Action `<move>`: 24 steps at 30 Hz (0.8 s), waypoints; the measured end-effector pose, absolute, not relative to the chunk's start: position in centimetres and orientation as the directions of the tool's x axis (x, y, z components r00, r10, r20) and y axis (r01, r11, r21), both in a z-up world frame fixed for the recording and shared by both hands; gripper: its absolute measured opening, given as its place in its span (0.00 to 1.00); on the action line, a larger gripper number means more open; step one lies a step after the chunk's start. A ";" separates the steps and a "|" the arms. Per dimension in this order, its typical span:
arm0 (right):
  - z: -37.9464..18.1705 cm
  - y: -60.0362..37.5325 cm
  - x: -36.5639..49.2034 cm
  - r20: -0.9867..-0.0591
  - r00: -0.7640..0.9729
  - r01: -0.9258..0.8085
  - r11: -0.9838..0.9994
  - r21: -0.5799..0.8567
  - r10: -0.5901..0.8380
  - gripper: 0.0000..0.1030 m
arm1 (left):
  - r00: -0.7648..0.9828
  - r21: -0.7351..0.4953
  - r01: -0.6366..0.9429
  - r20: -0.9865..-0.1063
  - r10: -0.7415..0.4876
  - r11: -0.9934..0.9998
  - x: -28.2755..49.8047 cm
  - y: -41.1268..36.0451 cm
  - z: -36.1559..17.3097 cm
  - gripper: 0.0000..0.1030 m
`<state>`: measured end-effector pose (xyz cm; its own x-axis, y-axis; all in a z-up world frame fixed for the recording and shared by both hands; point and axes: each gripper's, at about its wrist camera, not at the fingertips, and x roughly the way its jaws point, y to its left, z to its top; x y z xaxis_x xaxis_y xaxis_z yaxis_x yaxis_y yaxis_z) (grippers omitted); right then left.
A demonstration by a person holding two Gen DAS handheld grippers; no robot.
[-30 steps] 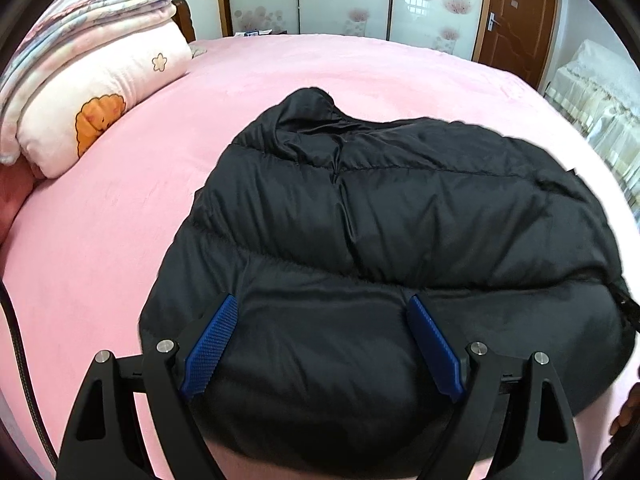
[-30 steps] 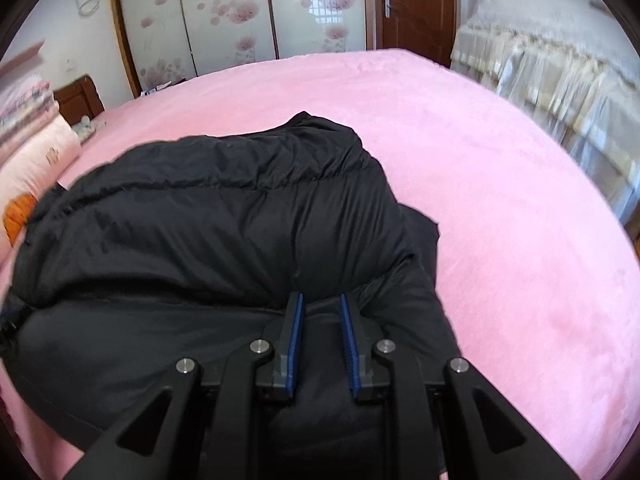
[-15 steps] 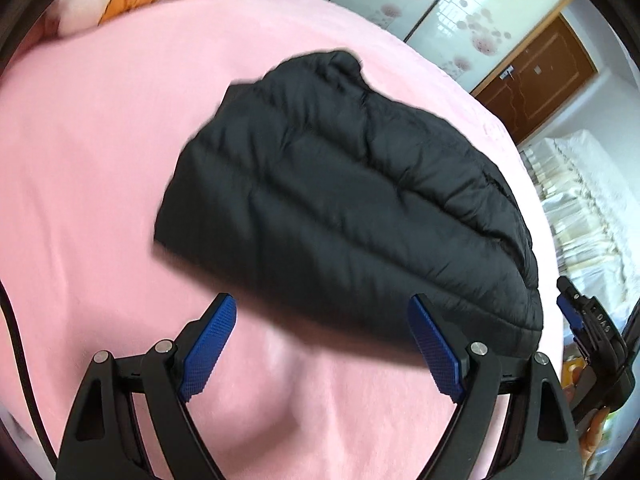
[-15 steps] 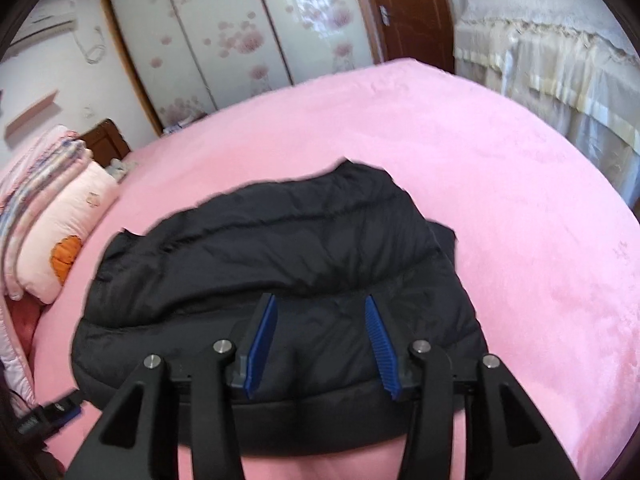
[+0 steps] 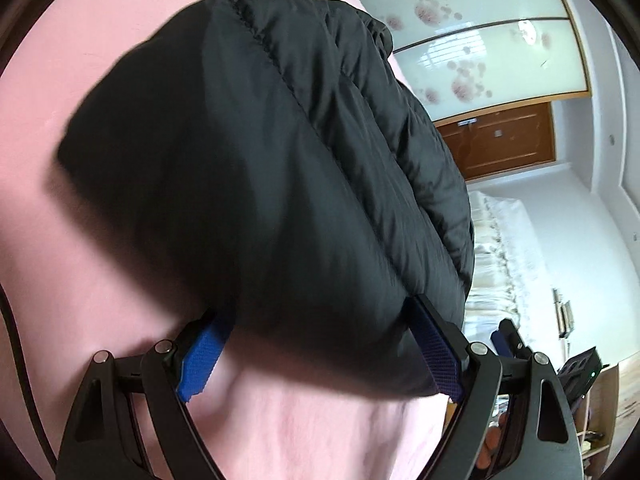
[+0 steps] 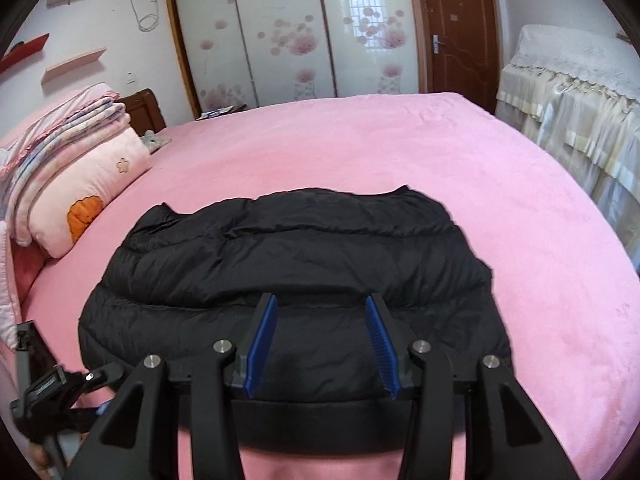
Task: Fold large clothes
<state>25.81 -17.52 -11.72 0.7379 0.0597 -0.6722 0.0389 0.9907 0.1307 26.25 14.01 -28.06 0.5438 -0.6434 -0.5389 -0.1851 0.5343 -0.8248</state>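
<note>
A black puffer jacket [image 6: 300, 260] lies folded into a thick bundle on the pink bed [image 6: 400, 152]. In the rolled left wrist view the jacket [image 5: 280, 160] fills the middle. My left gripper [image 5: 320, 312] stands wide open at its near end, with the bulky edge lying between the blue pads [image 5: 200, 360]. My right gripper [image 6: 321, 298] hovers over the jacket's near hem. It is open about halfway, and nothing is pinched between its pads. The left gripper [image 6: 52, 392] also shows at the lower left of the right wrist view, held by a hand.
A pillow with an orange print [image 6: 92, 184] and folded blankets [image 6: 60, 128] sit at the bed's left end. Flowered sliding wardrobe doors [image 6: 300, 40] and a brown door [image 6: 456, 28] stand behind. Cloth-covered furniture [image 6: 568, 92] stands to the right of the bed.
My right gripper opened off the jacket fabric and drew back and up. My left gripper rolled and dropped down to the jacket's end, staying wide open.
</note>
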 end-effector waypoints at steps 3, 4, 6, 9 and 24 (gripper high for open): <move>-12.0 -17.0 26.3 -0.673 0.737 0.029 0.992 0.121 0.060 0.45 | 0.571 -0.850 -0.151 -0.491 -0.658 0.504 27.3 14.0 -28.5 0.84; -12.2 -16.8 26.5 -0.674 0.736 0.026 0.993 0.118 0.061 0.45 | 0.575 -0.855 -0.145 -0.483 -0.661 0.498 27.6 13.9 -28.7 0.85; -12.4 -16.5 26.8 -0.677 0.734 0.017 0.993 0.115 0.065 0.45 | 0.586 -0.870 -0.128 -0.453 -0.671 0.476 28.4 13.8 -28.9 0.86; -12.8 -16.0 27.4 -0.678 0.732 0.008 0.994 0.108 0.068 0.45 | 0.602 -0.889 -0.112 -0.416 -0.681 0.444 29.0 13.8 -28.9 0.87; -13.2 -10.5 30.2 -0.647 0.756 -0.108 0.994 0.019 0.094 0.17 | 0.548 -0.795 -0.282 -0.593 -0.590 0.537 33.5 10.8 -28.6 0.72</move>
<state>30.23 -10.48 -13.16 0.7564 0.0942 -0.6472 -0.1077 0.9940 0.0188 33.48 10.78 -28.64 0.5478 -0.5898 -0.5934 -0.2824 0.5373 -0.7947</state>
